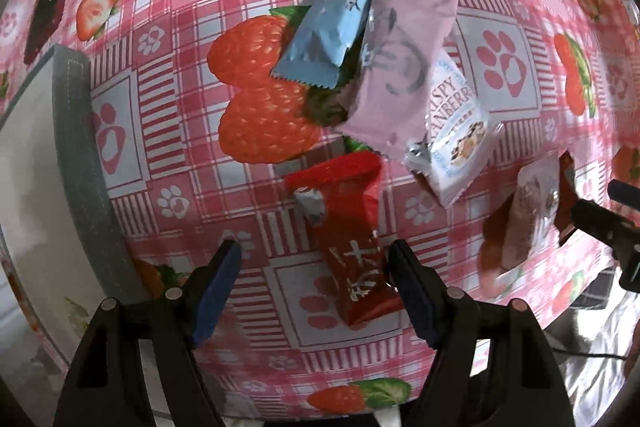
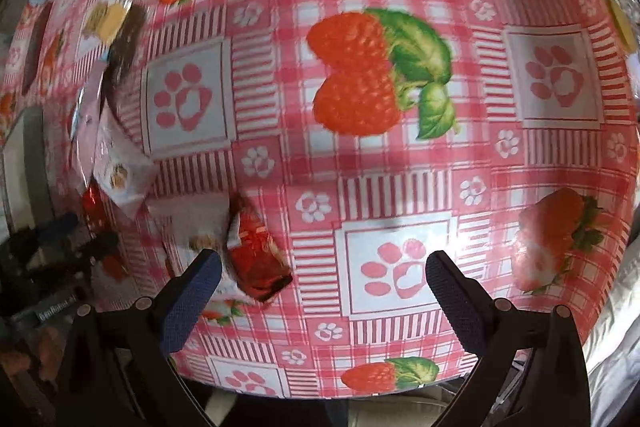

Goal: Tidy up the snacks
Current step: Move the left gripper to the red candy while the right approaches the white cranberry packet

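Both tongs released; left tongs [image 1: 314,287] straddle red packet [image 1: 356,267]; I may catch the overlapping silver wrapper [image 1: 310,205].

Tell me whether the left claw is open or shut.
Open. The left claw has its blue pads spread wide, with the red snack packet lying on the table between them, ungripped.

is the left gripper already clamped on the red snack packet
No, the left gripper stands open, its fingers on either side of the red snack packet, which lies flat on the tablecloth, with a clear gap at the left finger.
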Available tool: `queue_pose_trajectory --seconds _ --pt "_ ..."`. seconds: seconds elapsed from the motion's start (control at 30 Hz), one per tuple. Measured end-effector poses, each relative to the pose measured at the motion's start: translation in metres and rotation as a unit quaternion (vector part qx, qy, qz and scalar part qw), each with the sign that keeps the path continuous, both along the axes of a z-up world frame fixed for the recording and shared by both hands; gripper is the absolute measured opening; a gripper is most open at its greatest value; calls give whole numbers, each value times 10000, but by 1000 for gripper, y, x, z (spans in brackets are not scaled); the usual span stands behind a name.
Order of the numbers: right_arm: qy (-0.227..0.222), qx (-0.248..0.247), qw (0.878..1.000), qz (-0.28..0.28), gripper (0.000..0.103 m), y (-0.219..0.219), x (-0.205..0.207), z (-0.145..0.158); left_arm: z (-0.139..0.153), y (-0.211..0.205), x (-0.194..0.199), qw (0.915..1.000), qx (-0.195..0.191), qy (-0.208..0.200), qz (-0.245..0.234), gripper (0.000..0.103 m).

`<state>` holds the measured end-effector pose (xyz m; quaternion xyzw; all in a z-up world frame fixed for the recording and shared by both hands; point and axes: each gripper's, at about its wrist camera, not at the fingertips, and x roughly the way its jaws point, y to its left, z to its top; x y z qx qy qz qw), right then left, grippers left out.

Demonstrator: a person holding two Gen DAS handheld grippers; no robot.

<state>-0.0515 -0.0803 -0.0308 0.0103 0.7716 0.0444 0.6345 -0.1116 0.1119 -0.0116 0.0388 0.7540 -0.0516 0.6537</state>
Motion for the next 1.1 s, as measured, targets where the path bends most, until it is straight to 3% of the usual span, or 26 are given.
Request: queue_pose_trajectory --seconds 0.23,0.4,0.53,0.6,0.77,0.97,1.1 --pt "150 17 9998 107 103 -14 -9 -26 -2 5 0 9999 90 13 -58 79" --pt "213 -417 9986 -259 103 -46 2 -38 -6 7 0 10000 89 19 -13 79" --pt "26 -287 9986 -447 103 -71 -1 -26 -4 10 -1 9999 151 -25 -72 79" --pt "-144 -89 9991 -388 103 -64 -13 -8 -2 9 -1 9998 150 -37 -97 79" --pt "-218 558 9982 -98 103 -35 -30 2 1 19 2 9994 186 -101 -281 79" --pt "-114 534 9984 124 103 -30 -41 6 0 18 4 9992 205 -110 -326 79" --pt "-427 183 9989 91 103 -54 -47 28 0 27 3 9992 185 -135 -334 79"
